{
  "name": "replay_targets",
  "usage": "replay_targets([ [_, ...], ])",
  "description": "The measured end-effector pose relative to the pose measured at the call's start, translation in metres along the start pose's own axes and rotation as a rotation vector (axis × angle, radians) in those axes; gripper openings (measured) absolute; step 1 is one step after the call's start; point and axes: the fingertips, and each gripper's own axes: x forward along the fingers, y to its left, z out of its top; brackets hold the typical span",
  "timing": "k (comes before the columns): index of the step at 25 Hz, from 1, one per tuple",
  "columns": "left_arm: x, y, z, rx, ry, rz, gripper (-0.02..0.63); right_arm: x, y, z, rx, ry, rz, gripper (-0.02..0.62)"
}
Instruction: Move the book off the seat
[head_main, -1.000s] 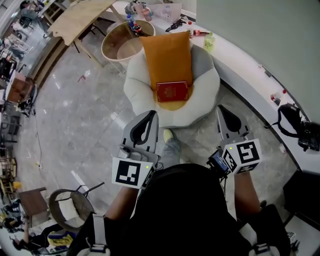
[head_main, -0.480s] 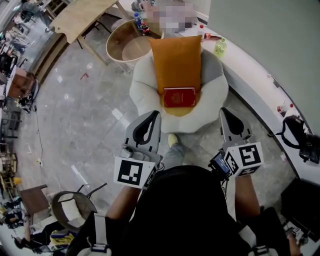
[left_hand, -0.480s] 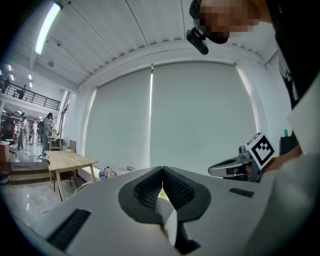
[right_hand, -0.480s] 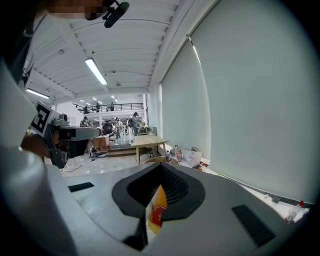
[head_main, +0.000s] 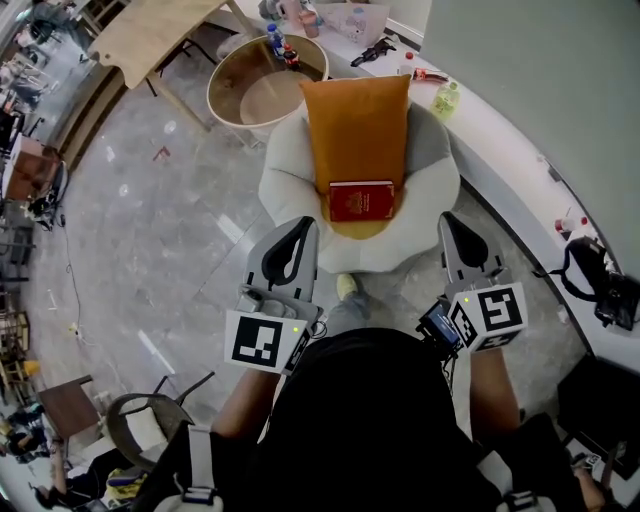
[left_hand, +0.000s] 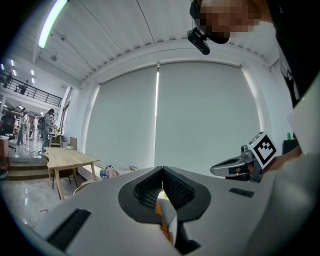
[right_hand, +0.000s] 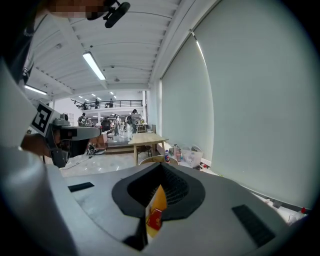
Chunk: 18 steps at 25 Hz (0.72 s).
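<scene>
On the seat, head view: the red book (head_main: 361, 200) lies flat on the front end of an orange cushion (head_main: 355, 110), which leans up the back of the white padded seat (head_main: 290, 185). Nothing touches the book.
Grippers, head view: the left gripper (head_main: 299, 230) and right gripper (head_main: 451, 222) are held side by side near the seat's front edge. They sit apart from the book, one to each side of it, likely so that either can reach in.
Left gripper view: the jaws are clenched tip to tip on nothing. A sliver of cushion shows through the gap behind the tips, so this gripper aims at the seat.
Right gripper view: the jaws are likewise clenched and empty. The book shows small through the gap, well ahead.
Step in hand: approach, by my reading. The jaws must part before any grasp.
Surroundings: a round wooden table (head_main: 262, 92) stands behind the seat, and a counter (head_main: 505, 160) runs along the wall.
</scene>
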Motion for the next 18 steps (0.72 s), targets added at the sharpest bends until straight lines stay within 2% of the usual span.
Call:
replay_targets([
  [3,0.009,0.016,0.000,-0.014,-0.016,-0.004,0.014,0.015,-0.001,0.005,-0.012,0.011,-0.005,0.012],
  [8,0.019,0.043,-0.015,-0.025,0.033,0.009,0.014,0.040,0.001,0.007,-0.031,0.028,-0.010,0.012],
  [14,0.029,0.078,-0.007,-0.040,-0.018,0.014,0.014,0.075,0.013,0.020,-0.058,0.023,-0.001,0.012],
  [18,0.033,0.098,-0.005,-0.026,-0.015,0.025,0.014,0.090,0.018,0.026,-0.081,0.027,-0.001,0.012],
])
